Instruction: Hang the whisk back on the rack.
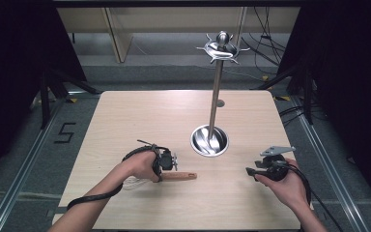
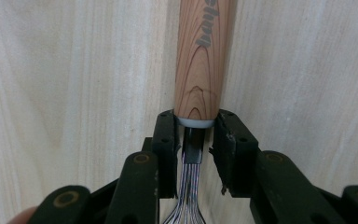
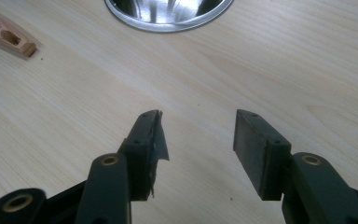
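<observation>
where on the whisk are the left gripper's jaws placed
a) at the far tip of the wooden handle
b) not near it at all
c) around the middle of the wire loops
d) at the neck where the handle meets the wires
d: in the left gripper view the left gripper has its jaws on either side of the whisk at the white collar, where the wooden handle ends and the wires begin.

The high view looks down over my table (image 1: 125,121); my gripper views sit close above it, apparently sharing the whisk handle (image 2: 205,56) (image 3: 7,35).
</observation>
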Motion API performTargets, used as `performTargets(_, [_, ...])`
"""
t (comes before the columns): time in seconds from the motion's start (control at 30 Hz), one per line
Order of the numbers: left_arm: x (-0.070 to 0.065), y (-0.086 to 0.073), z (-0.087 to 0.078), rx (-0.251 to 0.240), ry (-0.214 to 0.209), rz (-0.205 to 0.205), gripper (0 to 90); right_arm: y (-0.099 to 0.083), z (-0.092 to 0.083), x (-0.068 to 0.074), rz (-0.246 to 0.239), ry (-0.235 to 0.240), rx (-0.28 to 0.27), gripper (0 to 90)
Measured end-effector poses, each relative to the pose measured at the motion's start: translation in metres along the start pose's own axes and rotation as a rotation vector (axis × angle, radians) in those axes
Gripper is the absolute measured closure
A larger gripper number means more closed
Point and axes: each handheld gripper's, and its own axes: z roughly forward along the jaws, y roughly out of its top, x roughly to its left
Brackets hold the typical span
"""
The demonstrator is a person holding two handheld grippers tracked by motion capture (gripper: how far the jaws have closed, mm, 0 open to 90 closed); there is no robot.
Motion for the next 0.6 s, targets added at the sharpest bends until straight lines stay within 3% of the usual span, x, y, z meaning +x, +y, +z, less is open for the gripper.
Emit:
performTargets(0.07, [-0.001,0.000,-0.001,0.008,-0.009,0.001,70.4,0.000,-0.001,0.002,0.025,0.007,0.024,51.7])
performTargets(0.1, [-0.001,0.000,-0.001,0.008,-0.009,0.001,70.6,0.000,-0.001,0.002,0.025,0.007,0.024,51.7])
performTargets(0.13, [-0.001,-0.001,-0.001,0.005,-0.010,0.001,70.6,0.000,-0.001,0.000,-0.005,0.002,0.026,51.7])
performTargets(0.2, [-0.002,-0.001,-0.002,-0.005,-0.004,0.001,70.8,0.000,-0.001,0.001,0.000,0.003,0.026,51.7])
performTargets(0.23, [-0.005,-0.002,-0.001,-0.042,-0.021,-0.043,70.9,0.000,0.000,0.000,-0.003,0.002,0.026,51.7])
performTargets(0.27, [-0.006,-0.003,-0.001,-0.048,-0.037,-0.058,71.0,0.000,-0.001,0.001,0.021,0.007,0.036,51.8])
performTargets(0.3, [-0.003,-0.004,-0.003,-0.010,-0.025,-0.010,71.0,0.000,-0.001,0.001,0.021,0.007,0.036,51.8])
performTargets(0.33, [-0.004,-0.004,-0.003,-0.018,-0.023,-0.017,71.0,-0.001,0.003,-0.001,-0.018,-0.007,-0.019,51.7])
performTargets(0.37, [-0.006,-0.005,-0.003,-0.052,-0.019,-0.047,71.0,-0.001,0.003,-0.001,-0.018,-0.007,-0.019,51.7])
performTargets(0.4, [-0.003,-0.006,-0.005,-0.020,-0.008,-0.002,71.1,0.000,0.001,0.002,0.032,0.007,0.002,51.7])
performTargets(0.47, [-0.003,-0.008,-0.008,-0.027,-0.003,-0.007,71.2,0.000,0.000,0.002,0.031,0.006,0.010,51.7])
performTargets(0.5, [-0.004,-0.009,-0.010,-0.034,0.001,-0.012,71.3,0.000,0.000,-0.001,-0.006,-0.002,0.008,51.7])
performTargets(0.6, [-0.004,-0.013,-0.016,-0.049,0.008,-0.017,71.6,0.000,-0.002,0.001,0.025,0.008,0.033,51.7])
